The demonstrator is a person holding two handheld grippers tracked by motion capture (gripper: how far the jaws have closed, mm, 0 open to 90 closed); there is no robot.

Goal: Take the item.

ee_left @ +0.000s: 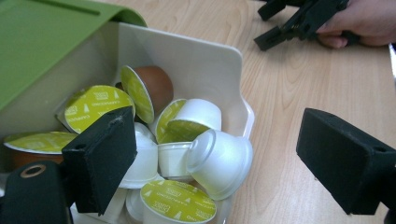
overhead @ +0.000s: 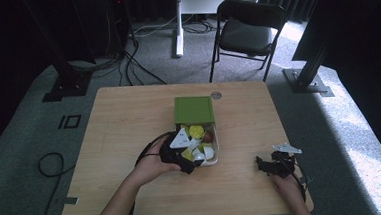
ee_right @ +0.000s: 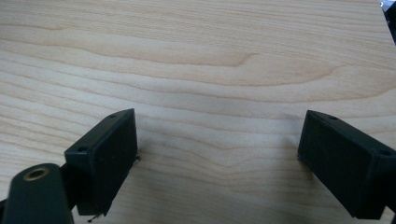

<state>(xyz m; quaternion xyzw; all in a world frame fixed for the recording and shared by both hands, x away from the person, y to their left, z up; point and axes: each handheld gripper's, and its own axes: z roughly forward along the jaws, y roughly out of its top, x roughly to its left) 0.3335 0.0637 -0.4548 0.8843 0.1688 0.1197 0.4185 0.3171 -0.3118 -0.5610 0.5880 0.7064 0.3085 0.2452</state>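
The step in hand looks like a reach into the tray of coffee pods: the left gripper hangs over the tray's near end, at about 6 o'clock from the green lid, jaws spread wide and grasping nothing. In the left gripper view one jaw stands over the pile of pods and the other outside the tray wall, above bare wood, with the white pod lying on its side between them, untouched. The next move probably calls for shifting so both jaws clear the wall, then lowering around that pod and closing gently, since the cups look light and easy to dent. The right gripper rests well apart at about 4 o'clock from the tray, jaws released over the table. The table is pale wood grain, bare but for the tray; beyond it, at 12 o'clock, a black chair stands on grey carpet among cables and dark curtains.
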